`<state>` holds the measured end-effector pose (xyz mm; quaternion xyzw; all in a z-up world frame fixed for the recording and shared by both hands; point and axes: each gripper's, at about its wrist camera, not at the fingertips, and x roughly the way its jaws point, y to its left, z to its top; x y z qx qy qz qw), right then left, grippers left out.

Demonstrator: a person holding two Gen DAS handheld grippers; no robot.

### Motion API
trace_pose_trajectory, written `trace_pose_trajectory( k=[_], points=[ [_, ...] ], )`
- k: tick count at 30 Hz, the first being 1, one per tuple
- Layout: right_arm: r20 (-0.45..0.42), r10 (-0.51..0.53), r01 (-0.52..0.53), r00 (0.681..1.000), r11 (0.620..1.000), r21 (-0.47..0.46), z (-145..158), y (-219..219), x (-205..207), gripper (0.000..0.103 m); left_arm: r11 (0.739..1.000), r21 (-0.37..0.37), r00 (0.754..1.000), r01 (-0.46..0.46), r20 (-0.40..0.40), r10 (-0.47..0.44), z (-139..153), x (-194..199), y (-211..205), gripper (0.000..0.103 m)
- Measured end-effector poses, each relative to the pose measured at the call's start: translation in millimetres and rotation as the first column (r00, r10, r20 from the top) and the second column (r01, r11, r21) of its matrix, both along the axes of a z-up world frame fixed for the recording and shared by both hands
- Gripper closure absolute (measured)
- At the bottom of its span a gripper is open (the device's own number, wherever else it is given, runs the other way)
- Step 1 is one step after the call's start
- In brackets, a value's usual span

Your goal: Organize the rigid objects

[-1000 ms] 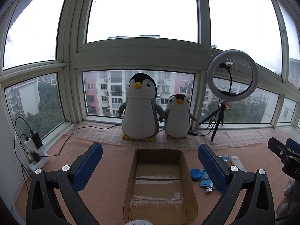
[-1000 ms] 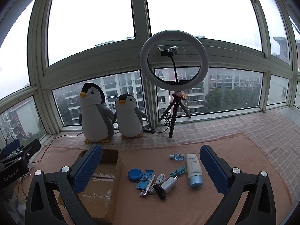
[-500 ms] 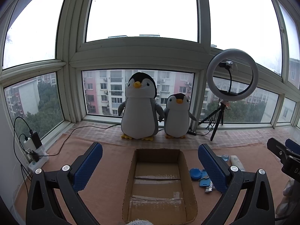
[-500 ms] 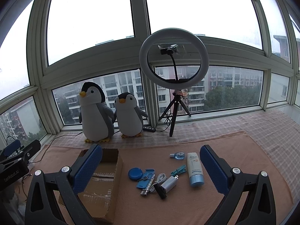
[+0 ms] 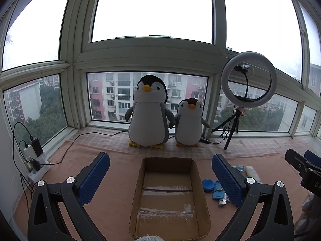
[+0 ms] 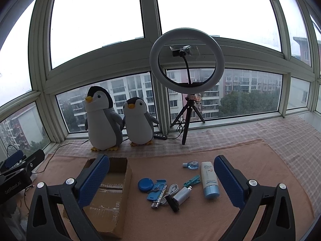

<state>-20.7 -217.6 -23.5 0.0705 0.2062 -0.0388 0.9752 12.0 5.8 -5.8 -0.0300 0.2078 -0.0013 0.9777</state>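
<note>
peach mat [image 6: 200, 217], open rectangular cardboard box [image 5: 170, 196], round blue case [image 6: 145, 184]

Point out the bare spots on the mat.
Free: the pink mat right of the white AQUA tube, and left of the open cardboard box. Crowded: between box and tube, around the blue round case.

Two penguins [image 6: 104, 120] [image 6: 138, 121] at the window, one ring light [image 6: 186, 64], one box [image 6: 112, 192] lower left. Center frame: one blue disc [image 6: 145, 184], one blue tag [image 6: 155, 190], one cable [image 6: 170, 192], one charger [image 6: 182, 194], one black block [image 6: 172, 202], one clip [image 6: 192, 181], one tube [image 6: 208, 177], one small bottle [image 6: 191, 164].
</note>
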Motion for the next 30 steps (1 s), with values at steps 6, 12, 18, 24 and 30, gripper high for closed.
trace_pose_trajectory(
  k=[6, 12, 18, 24, 30],
  points=[
    [-0.006, 0.000, 0.000, 1.000, 1.000, 0.000, -3, 1, -1, 0.000, 1.000, -0.004, 1.000, 0.002, -0.007, -0.002, -2, 1, 1, 0.000],
    [-0.026, 0.007, -0.006, 1.000, 1.000, 0.008, -6, -1, 1, 0.000, 1.000, -0.007, 1.000, 0.003, -0.023, -0.003, -7, 5, 2, 0.000],
    [-0.036, 0.006, -0.006, 0.999, 1.000, 0.008, -7, -2, 2, 0.000, 1.000, -0.004, 0.999, 0.005, -0.034, -0.006, -10, 8, 0, 0.000],
    [-0.065, 0.008, -0.008, 0.998, 1.000, 0.005, -15, -7, 7, 0.000, 1.000, 0.017, 0.996, -0.001, -0.091, 0.002, -27, 17, 4, 0.000],
    [-0.111, 0.007, -0.006, 0.994, 1.000, 0.015, -32, -18, 11, 0.000, 0.998, 0.043, 0.977, -0.038, -0.208, 0.046, -62, 29, 24, 0.000]
  ],
)
